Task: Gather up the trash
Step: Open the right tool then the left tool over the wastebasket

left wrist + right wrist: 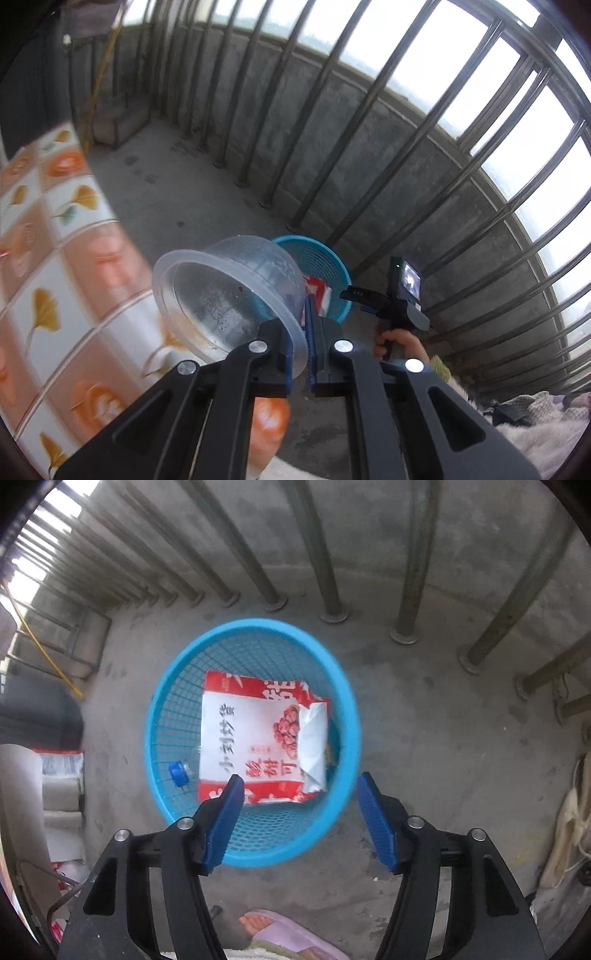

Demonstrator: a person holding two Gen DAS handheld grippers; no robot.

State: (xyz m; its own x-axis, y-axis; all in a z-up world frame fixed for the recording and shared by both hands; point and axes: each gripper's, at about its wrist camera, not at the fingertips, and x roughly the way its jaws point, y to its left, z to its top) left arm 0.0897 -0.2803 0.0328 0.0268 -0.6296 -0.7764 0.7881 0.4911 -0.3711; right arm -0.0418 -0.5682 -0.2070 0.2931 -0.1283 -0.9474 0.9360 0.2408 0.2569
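Observation:
My left gripper is shut on the rim of a clear plastic bowl, held tilted in the air above the floor. Past it stands a blue mesh basket. In the right wrist view the same blue basket sits on the concrete floor below my right gripper, which is open and empty just above the basket's near rim. Inside the basket lie a red and white snack bag and a bottle with a blue cap. The right gripper also shows in the left wrist view beside the basket.
A table with an orange patterned cloth is at the left. A metal railing and low concrete wall run behind the basket. A foot in a pink slipper stands near. Bags and packaging lie at the left.

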